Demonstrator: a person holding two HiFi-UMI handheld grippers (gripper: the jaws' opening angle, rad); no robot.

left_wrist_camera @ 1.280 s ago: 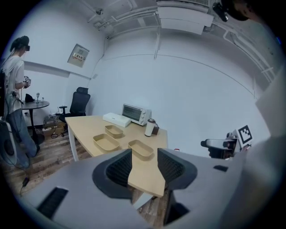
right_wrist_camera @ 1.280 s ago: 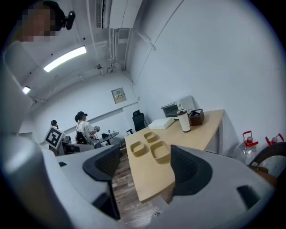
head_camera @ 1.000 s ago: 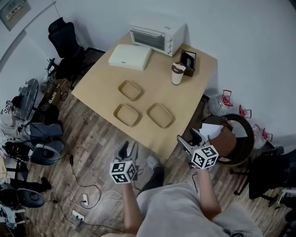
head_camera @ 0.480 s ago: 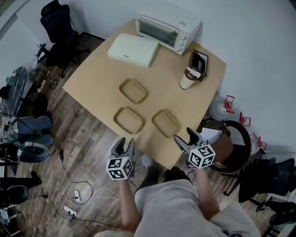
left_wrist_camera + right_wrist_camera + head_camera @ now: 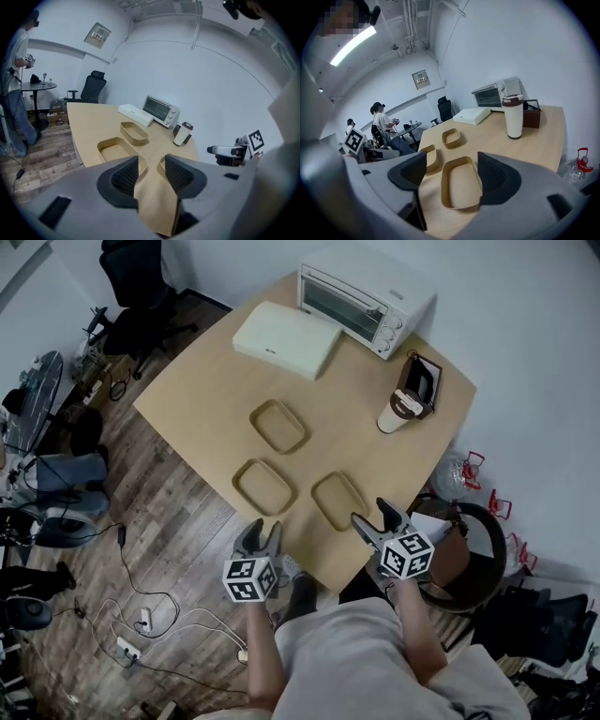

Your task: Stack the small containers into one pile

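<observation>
Three small tan containers lie apart on the wooden table (image 5: 197,390): a far one (image 5: 278,426), a near left one (image 5: 264,486) and a near right one (image 5: 339,501). My left gripper (image 5: 259,536) hangs open and empty just off the table's near edge, short of the near left container (image 5: 115,151). The far container (image 5: 134,132) shows beyond it. My right gripper (image 5: 373,521) is open and empty at the near corner, its jaws framing the near right container (image 5: 461,183) without touching it. The right gripper view also shows the near left container (image 5: 430,157) and the far container (image 5: 451,137).
At the back of the table stand a white toaster oven (image 5: 366,296), a flat white box (image 5: 286,338), a white cup (image 5: 398,409) and a dark brown holder (image 5: 424,382). A round chair (image 5: 473,545) is right of the corner. Cables (image 5: 141,615) cross the floor.
Both grippers have come forward from over the floor to the table's near edge. The containers have not moved on the table.
</observation>
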